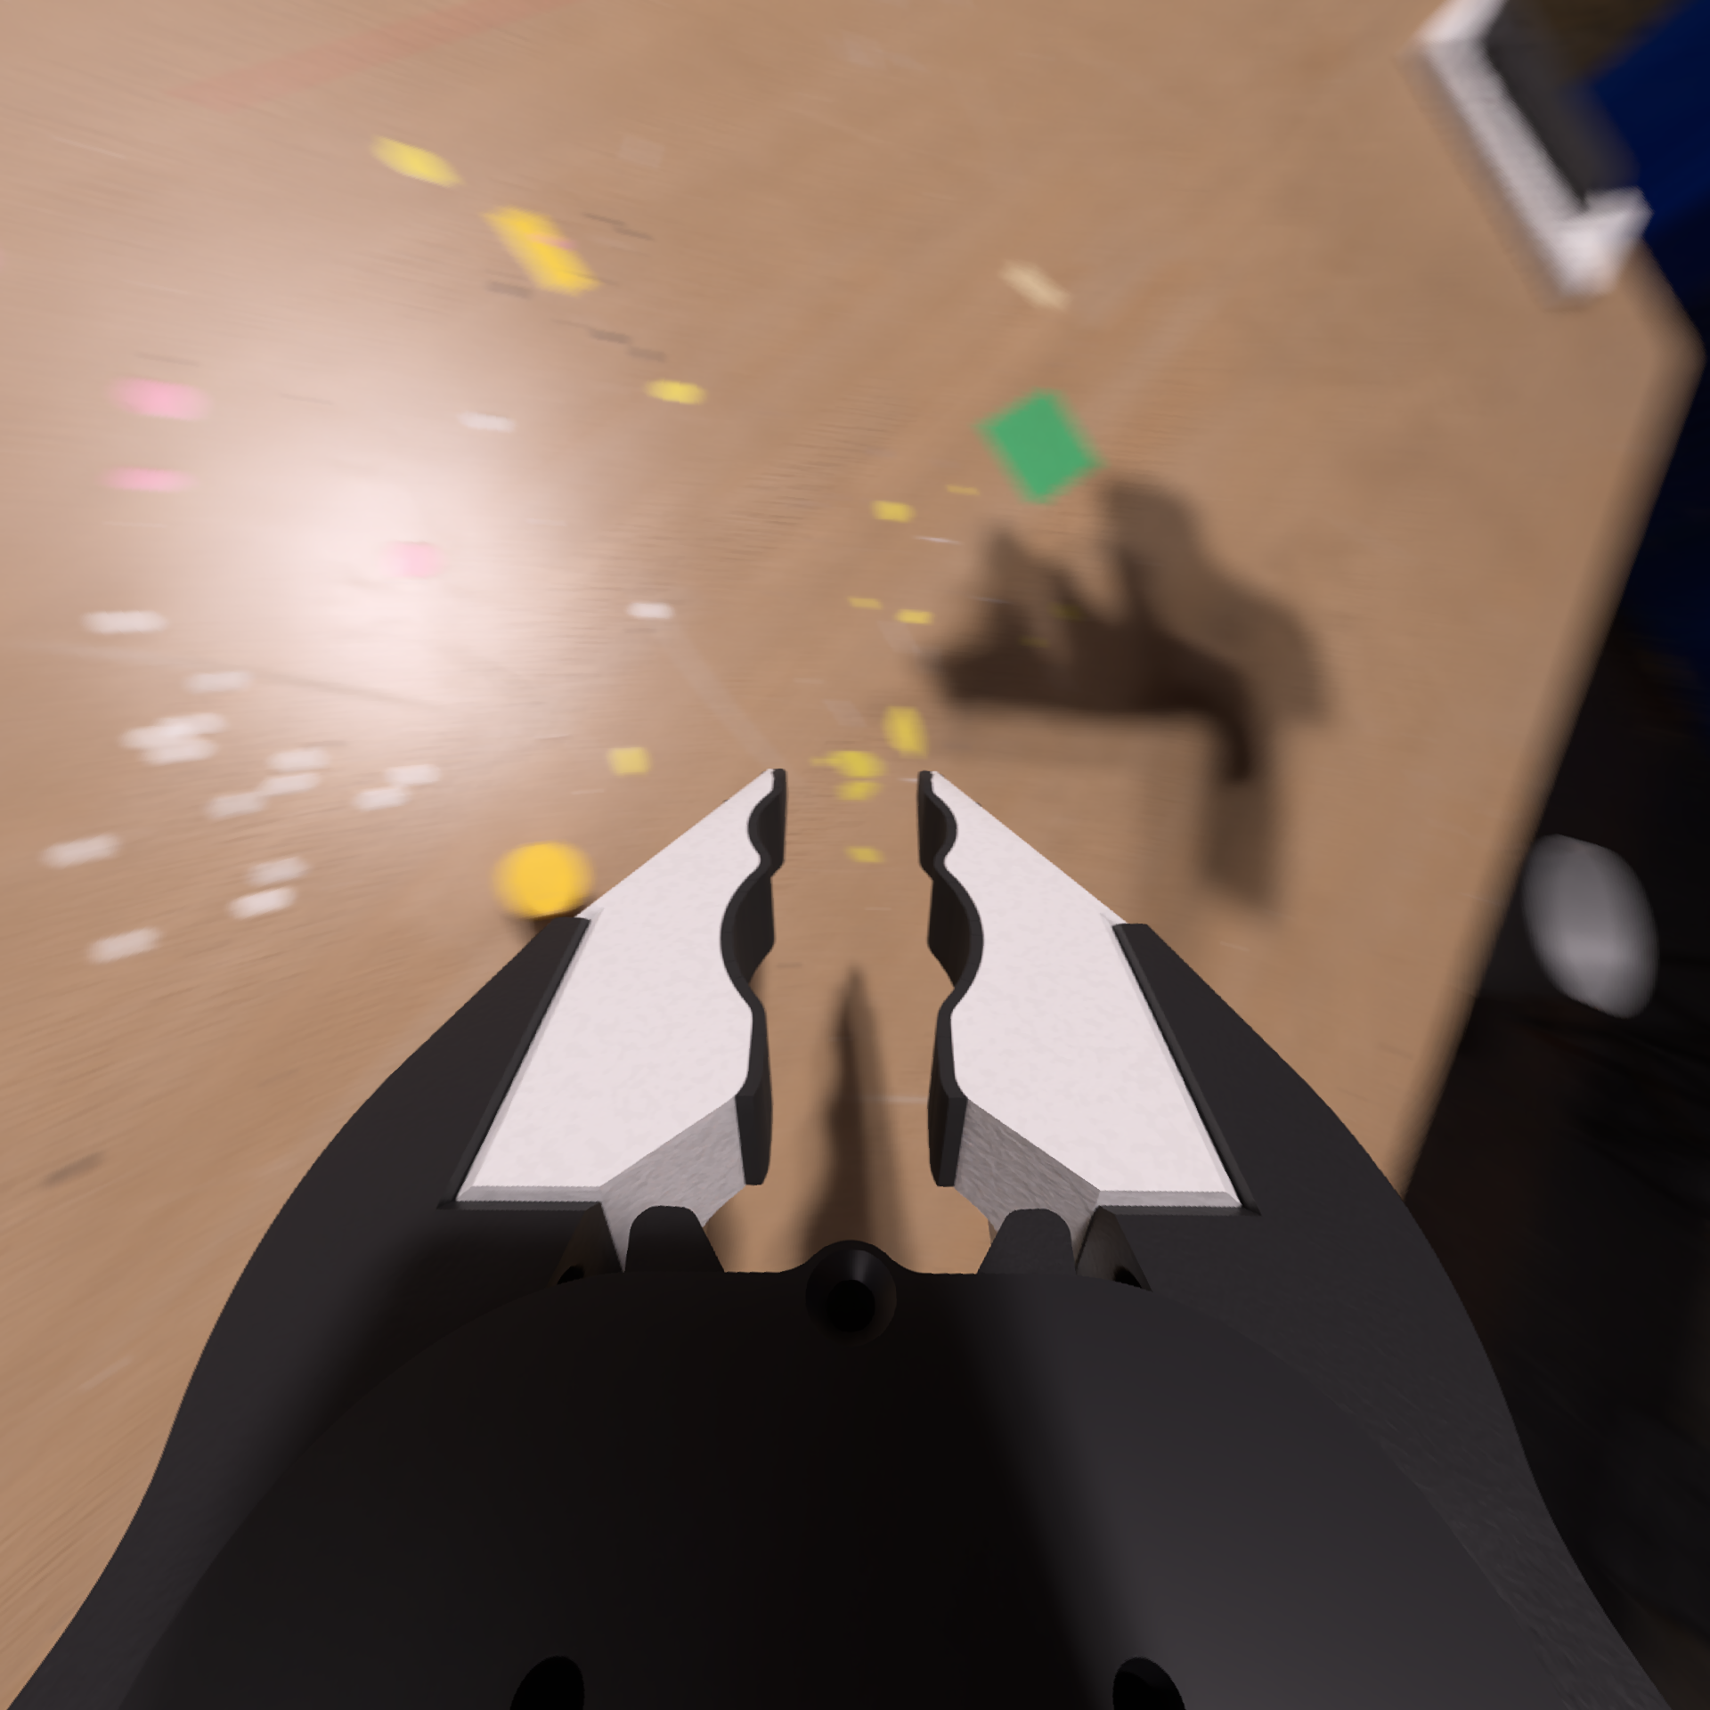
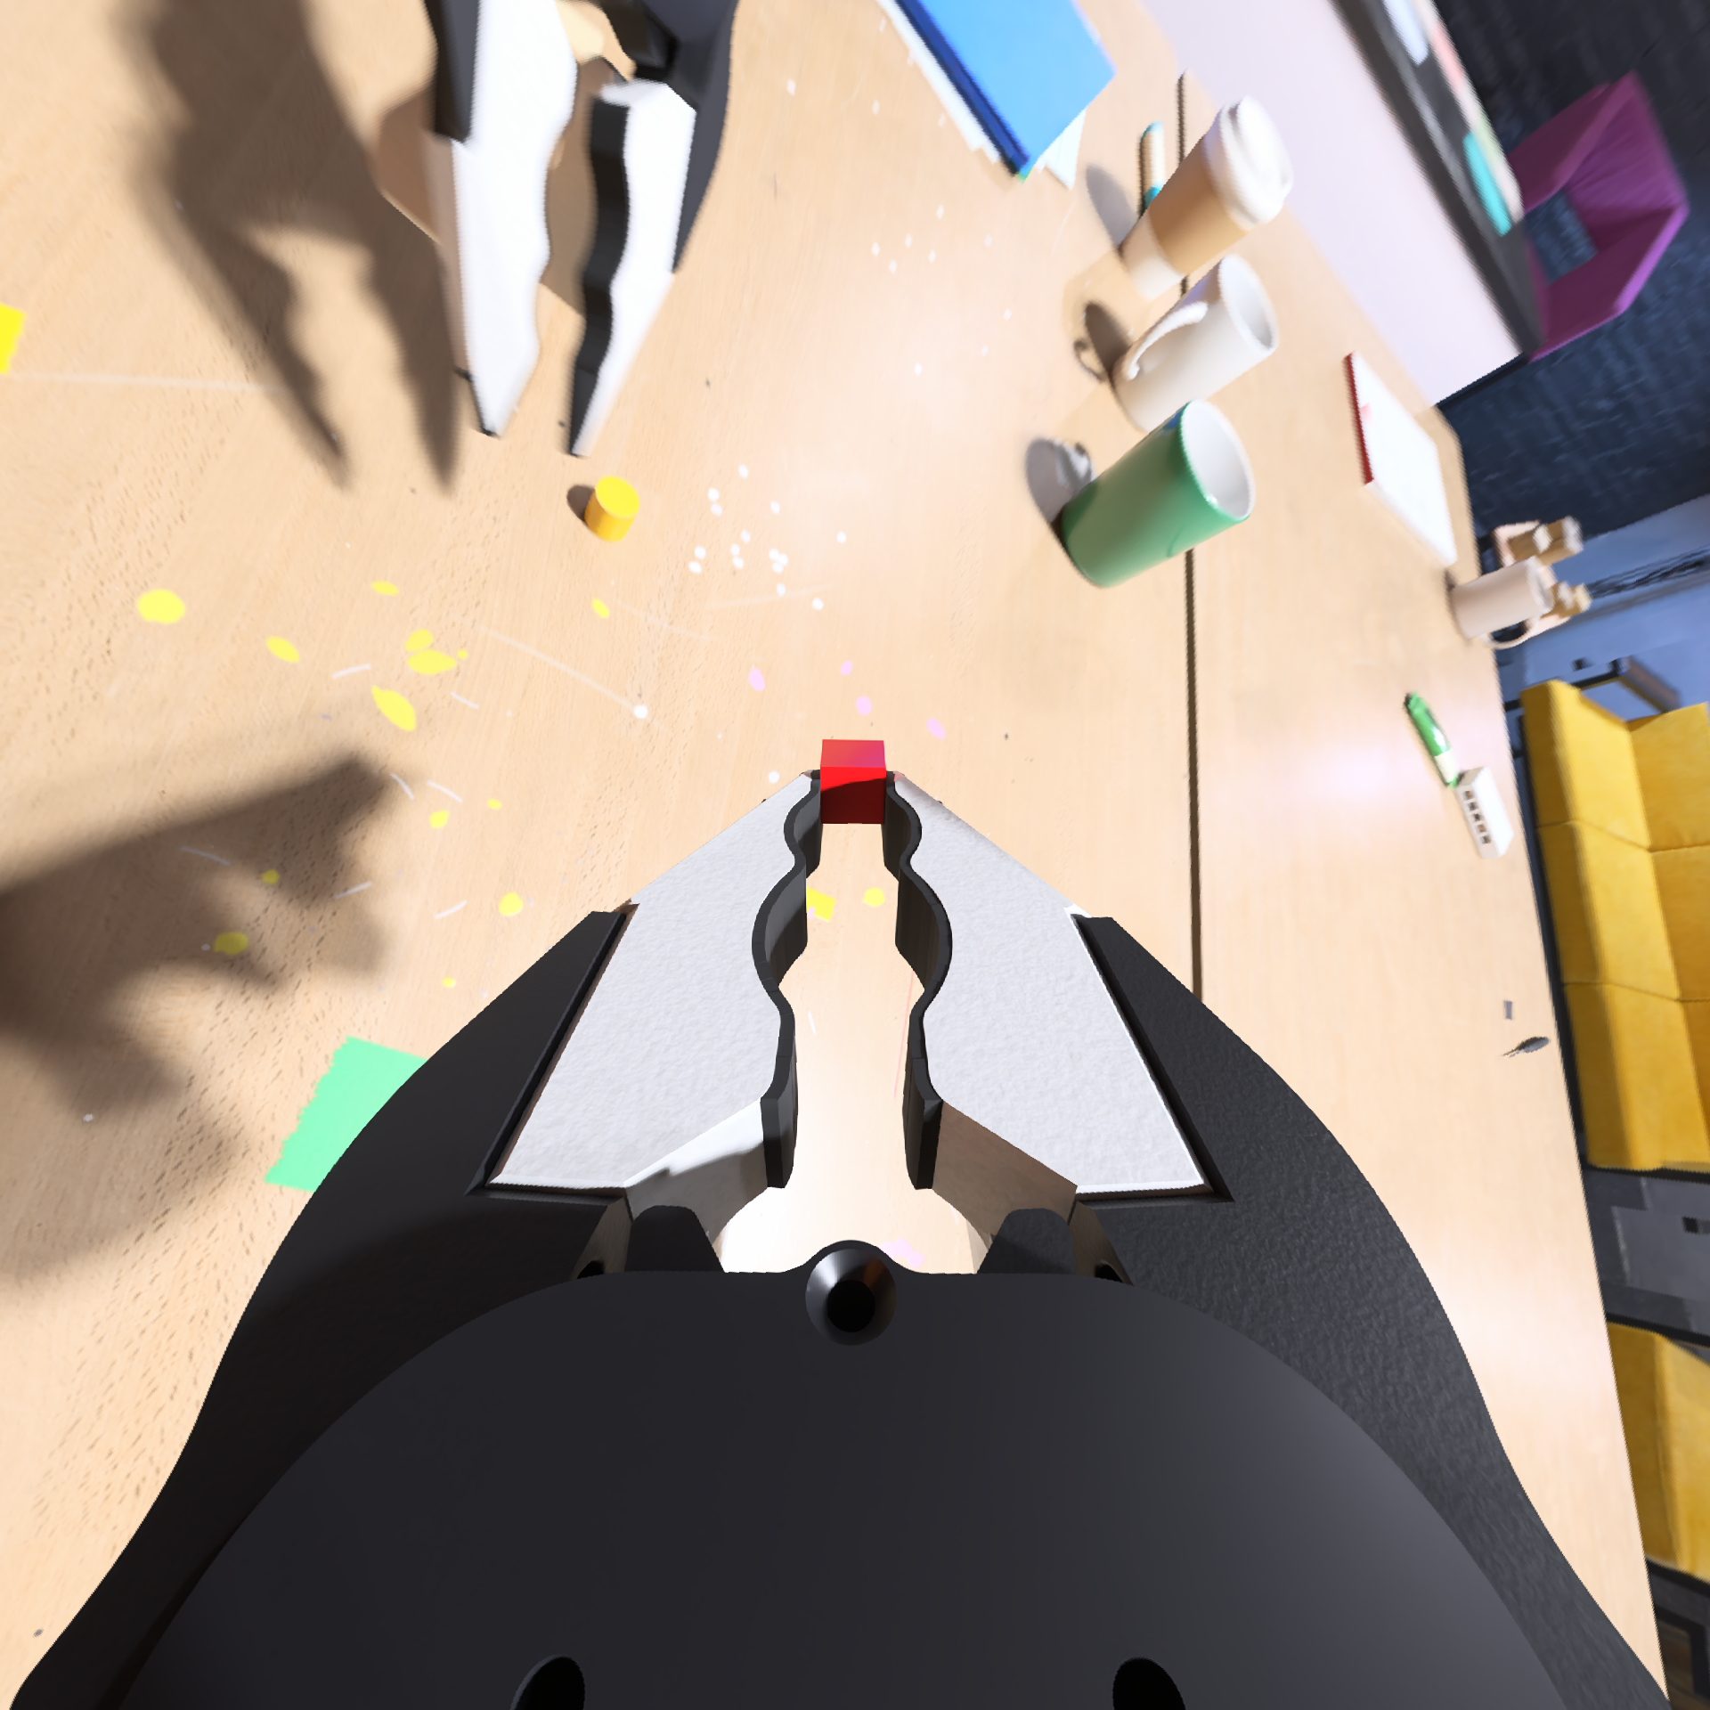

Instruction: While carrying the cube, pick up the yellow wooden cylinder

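My right gripper (image 2: 852, 782) is shut on a small red cube (image 2: 852, 775), held at its fingertips above the wooden table (image 2: 1018, 833). The yellow wooden cylinder (image 2: 611, 507) stands on the table ahead and to the left of it. My left gripper (image 2: 532, 439) shows there from the far side, open, its tips just above and left of the cylinder. In the blurred left wrist view my left gripper (image 1: 851, 782) is open and empty. The cylinder (image 1: 543, 879) sits just left of its left finger (image 1: 666, 972).
A green mug (image 2: 1157, 500), a white mug (image 2: 1194, 347) and a paper coffee cup (image 2: 1203, 199) stand at the right. A blue book (image 2: 1009, 65), a white notebook (image 2: 1406, 463) and a green paper square (image 1: 1041, 444) lie on the table. The table edge (image 1: 1573, 740) runs along the right.
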`<action>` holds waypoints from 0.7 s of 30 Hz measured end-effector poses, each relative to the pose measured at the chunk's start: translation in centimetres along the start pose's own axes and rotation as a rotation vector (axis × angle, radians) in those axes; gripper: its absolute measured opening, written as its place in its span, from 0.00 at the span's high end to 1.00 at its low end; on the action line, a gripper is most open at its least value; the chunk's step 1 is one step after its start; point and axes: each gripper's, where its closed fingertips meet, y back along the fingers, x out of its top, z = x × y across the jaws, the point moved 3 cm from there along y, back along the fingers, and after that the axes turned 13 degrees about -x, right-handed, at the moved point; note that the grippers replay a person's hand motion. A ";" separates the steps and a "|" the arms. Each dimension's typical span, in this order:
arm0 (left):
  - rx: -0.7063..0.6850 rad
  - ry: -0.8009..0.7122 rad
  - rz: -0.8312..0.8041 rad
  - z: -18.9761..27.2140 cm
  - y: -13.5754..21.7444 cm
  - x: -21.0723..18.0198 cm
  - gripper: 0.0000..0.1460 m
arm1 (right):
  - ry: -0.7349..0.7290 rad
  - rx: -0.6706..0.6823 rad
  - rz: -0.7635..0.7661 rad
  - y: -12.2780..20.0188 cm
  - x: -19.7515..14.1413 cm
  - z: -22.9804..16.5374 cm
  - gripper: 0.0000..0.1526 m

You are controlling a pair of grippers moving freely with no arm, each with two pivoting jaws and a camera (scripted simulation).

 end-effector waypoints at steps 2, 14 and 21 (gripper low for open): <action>0.251 -0.056 0.013 -3.4 2.0 0.1 0.70 | 0.000 -0.034 0.041 1.0 0.7 0.4 0.92; 0.281 -0.300 -0.495 -14.2 3.3 1.6 0.18 | -0.014 -0.081 0.130 3.1 1.2 1.2 0.93; 0.272 -0.276 -0.651 -16.3 2.4 -0.7 0.20 | -0.014 -0.078 0.167 3.5 1.6 1.2 0.93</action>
